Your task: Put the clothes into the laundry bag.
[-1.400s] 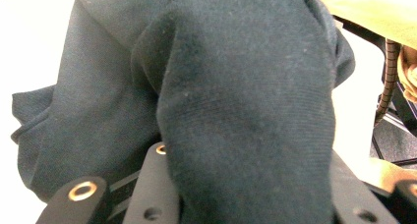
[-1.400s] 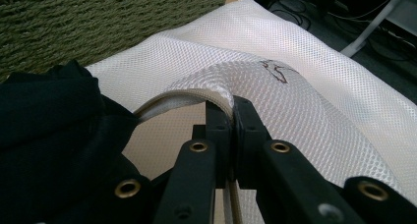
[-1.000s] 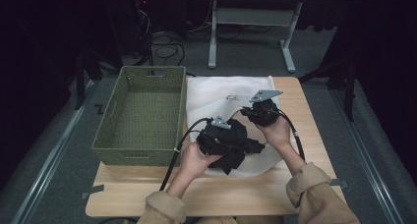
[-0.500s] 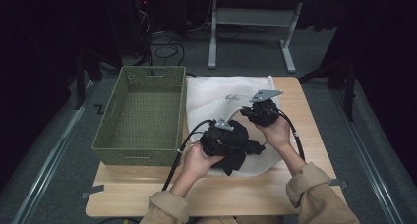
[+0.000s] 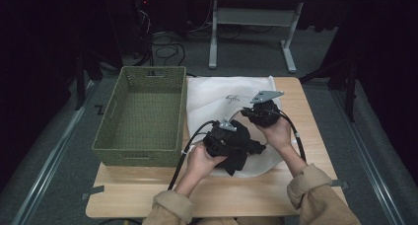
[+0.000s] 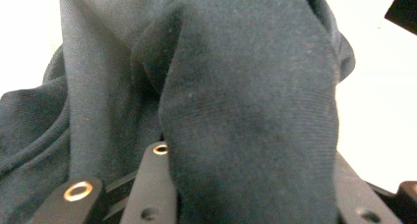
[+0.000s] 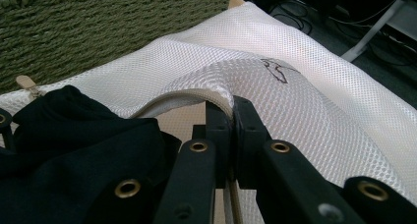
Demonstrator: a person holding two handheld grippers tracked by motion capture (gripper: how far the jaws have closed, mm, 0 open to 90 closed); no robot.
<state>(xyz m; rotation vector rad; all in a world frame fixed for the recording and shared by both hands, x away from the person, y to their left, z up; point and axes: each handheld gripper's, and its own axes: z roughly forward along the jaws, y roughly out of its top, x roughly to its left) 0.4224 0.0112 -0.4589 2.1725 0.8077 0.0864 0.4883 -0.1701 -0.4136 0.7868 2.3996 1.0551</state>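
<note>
The dark, soft knit cotton garment (image 5: 235,147) was bunched up on the white mesh laundry bag (image 5: 217,94), near the front-centre of the pale wooden worktop (image 5: 148,195). L gripper (image 5: 223,138) was clenched on a fold of it; in the left gripper view the cloth (image 6: 236,111) draped over and between the jaws. R gripper (image 7: 231,117) was clamped tight on the bag's piped rim (image 7: 196,94), lifting it so the mouth arched open, w/ bare wood visible under the arch. Judgement: the garment looks light, limp, not fragile, not slippery; it'll sag and trail, so a grip on a thick bunch near the middle beats a grip on an edge, otherwise loose ends drag on the bag's lip. The mesh is thin and floppy too, prob. collapses unless the rim stays pinched & raised. Nearby: an olive-green woven rectangular basket (image 5: 140,114) just left of the bag, touching or nearly so, standing empty; grey table legs (image 5: 214,37) and cables (image 5: 165,40) on the floor beyond, well apart. Main obstacle seems to be the bag's own opening — narrow, soft, and the garment's bulk sits right at it; the L gripper's cable (image 5: 190,143) loops close by and could snag.
</note>
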